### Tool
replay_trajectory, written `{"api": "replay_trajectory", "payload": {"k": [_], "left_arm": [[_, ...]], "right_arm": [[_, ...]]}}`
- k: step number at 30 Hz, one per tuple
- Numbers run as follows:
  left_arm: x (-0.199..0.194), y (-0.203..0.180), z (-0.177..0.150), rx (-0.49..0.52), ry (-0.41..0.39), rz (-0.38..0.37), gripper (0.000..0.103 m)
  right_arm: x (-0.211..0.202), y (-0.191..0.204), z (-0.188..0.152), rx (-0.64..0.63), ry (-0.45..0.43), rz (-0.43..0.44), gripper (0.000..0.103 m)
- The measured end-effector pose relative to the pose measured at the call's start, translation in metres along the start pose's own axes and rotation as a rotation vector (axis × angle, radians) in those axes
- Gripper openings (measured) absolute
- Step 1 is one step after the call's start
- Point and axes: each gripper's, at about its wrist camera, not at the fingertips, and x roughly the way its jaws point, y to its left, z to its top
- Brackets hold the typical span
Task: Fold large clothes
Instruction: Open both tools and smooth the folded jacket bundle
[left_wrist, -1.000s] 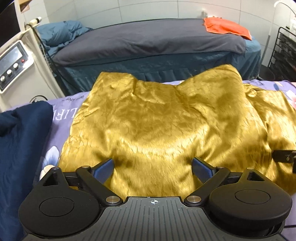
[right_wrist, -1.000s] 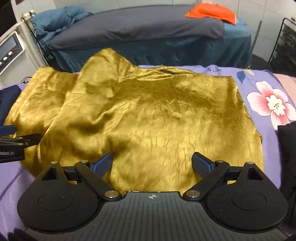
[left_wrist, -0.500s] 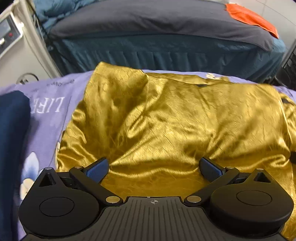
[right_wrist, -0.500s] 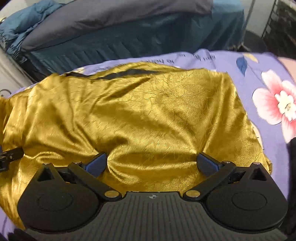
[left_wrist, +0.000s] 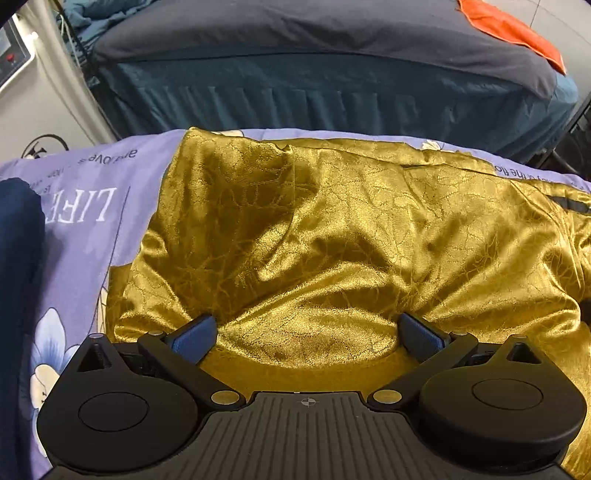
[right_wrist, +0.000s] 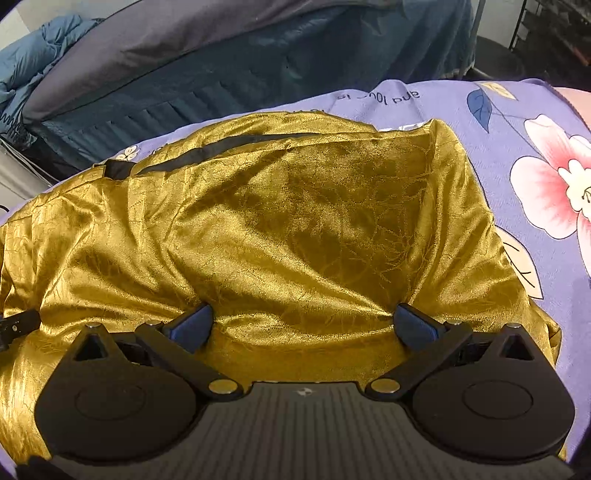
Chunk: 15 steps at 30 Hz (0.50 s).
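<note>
Gold garment (left_wrist: 332, 229) bunches between each wide-open hand-held gripper's (left_wrist: 308, 334) blue pads, unclamped.

I note purple floral sheet (left_wrist: 74, 236) beneath; navy cloth (left_wrist: 14, 295) near left; grey-topped bed (left_wrist: 314, 40) far, w/ orange cloth (left_wrist: 513, 29) far right.

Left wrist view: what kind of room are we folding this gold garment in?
Probably a massage or beauty treatment room: a skirted treatment bed behind, a machine with a control panel beside it, and a floral sheet as the folding surface.
</note>
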Motion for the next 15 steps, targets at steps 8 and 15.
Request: {"api": "replay_trajectory", "payload": {"k": [8,15], "left_arm": [[-0.032,0.0,-0.009,0.014,-0.042,0.003,0.103],[-0.071,0.005,-0.035,-0.032,-0.092,0.006,0.103]], "right_arm": [[-0.052,-0.02,-0.018,0.123,-0.127,0.083,0.102],[-0.099,-0.046,-0.055,0.206,-0.197,0.099,0.103]]}}
